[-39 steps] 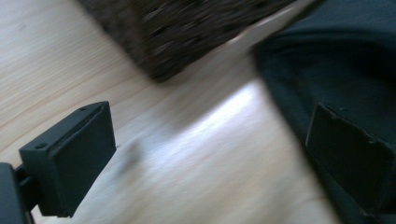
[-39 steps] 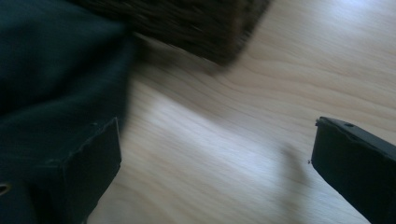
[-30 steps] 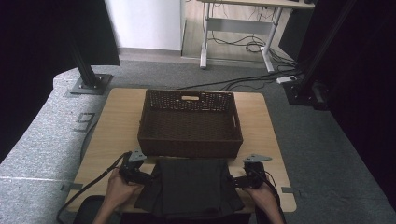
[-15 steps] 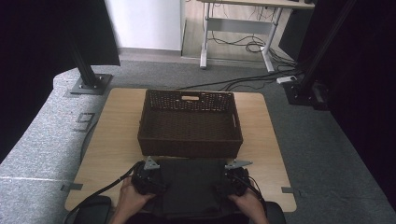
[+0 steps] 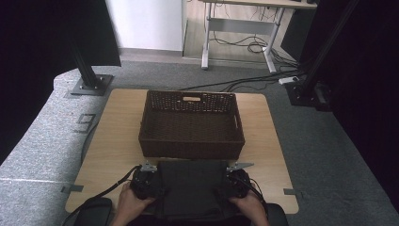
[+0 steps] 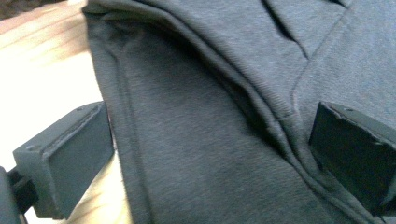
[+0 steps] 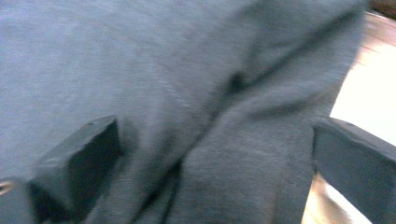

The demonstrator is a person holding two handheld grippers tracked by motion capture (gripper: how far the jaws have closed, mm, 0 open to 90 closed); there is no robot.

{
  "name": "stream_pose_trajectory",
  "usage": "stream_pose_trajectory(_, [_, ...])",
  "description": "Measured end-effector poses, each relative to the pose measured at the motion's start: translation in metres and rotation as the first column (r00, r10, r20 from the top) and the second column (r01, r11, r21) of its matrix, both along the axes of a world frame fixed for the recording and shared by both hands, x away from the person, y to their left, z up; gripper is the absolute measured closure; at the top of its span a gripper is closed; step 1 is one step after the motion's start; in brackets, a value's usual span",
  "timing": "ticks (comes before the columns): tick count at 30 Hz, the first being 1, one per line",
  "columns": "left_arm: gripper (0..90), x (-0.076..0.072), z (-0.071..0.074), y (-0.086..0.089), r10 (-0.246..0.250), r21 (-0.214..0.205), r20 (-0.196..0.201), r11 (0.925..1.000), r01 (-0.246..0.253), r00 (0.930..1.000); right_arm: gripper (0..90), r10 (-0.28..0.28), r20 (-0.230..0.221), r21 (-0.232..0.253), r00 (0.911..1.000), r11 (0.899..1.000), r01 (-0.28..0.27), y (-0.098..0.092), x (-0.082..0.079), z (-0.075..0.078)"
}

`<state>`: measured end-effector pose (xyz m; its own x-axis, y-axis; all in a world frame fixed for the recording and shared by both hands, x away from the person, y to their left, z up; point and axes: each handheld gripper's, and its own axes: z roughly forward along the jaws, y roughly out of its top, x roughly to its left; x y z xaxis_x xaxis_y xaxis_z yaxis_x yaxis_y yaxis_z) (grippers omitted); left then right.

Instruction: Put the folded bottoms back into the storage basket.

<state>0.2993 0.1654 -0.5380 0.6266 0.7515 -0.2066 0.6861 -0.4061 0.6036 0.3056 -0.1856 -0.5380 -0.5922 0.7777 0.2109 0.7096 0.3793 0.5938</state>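
1. A light wooden desk (image 5: 117, 136) with rounded corners stands on grey carpet (image 5: 42, 141).
2. A dark woven basket (image 5: 191, 125) sits in the middle of the desk, empty, with a slot handle in its far wall.
3. A folded dark grey garment (image 5: 190, 186) lies flat on the desk's near edge, just in front of the basket.
4. The left gripper (image 5: 145, 181) sits at the garment's left edge, its jaws spread wide astride the folded hem, not clamped on it.
5. The right gripper (image 5: 237, 181) sits at the right edge; its jaws have just been closing a little, with cloth between them, not yet gripped.
6. Beyond the desk: black stand bases (image 5: 91, 84), a white wall, another desk's legs with loose cables (image 5: 249, 47), and dark curtains.
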Motion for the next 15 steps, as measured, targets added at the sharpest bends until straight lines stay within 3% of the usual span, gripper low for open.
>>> stream_pose_trajectory(1, [0.1,-0.001,0.000,-0.001,-0.005,0.000,0.003,1.0000,0.005,1.0000,11.6,0.016,-0.005,0.020,0.9999,1.000,-0.016,0.001,-0.001,0.001])
stream_pose_trajectory(3, [4.1,-0.002,0.001,-0.003,-0.016,0.001,0.003,0.9999,0.016,0.9999,14.3,0.048,-0.009,0.034,0.9988,0.998,-0.048,0.006,-0.001,0.002])
stream_pose_trajectory(6, [17.3,-0.003,0.004,-0.005,-0.045,-0.021,-0.010,0.9988,0.045,0.9989,14.5,0.062,-0.015,-0.006,0.9980,0.998,-0.062,0.016,-0.001,0.003])
stream_pose_trajectory(8, [21.4,-0.003,0.005,-0.007,-0.054,-0.021,-0.020,0.9984,0.053,0.9984,18.2,0.064,-0.024,-0.019,0.9977,0.998,-0.064,0.018,0.000,0.005])
stream_pose_trajectory(15, [29.7,-0.001,0.006,-0.022,-0.087,-0.012,-0.024,0.9962,0.086,0.9959,39.8,0.076,-0.061,0.057,0.9952,0.996,-0.073,0.017,0.001,0.006])
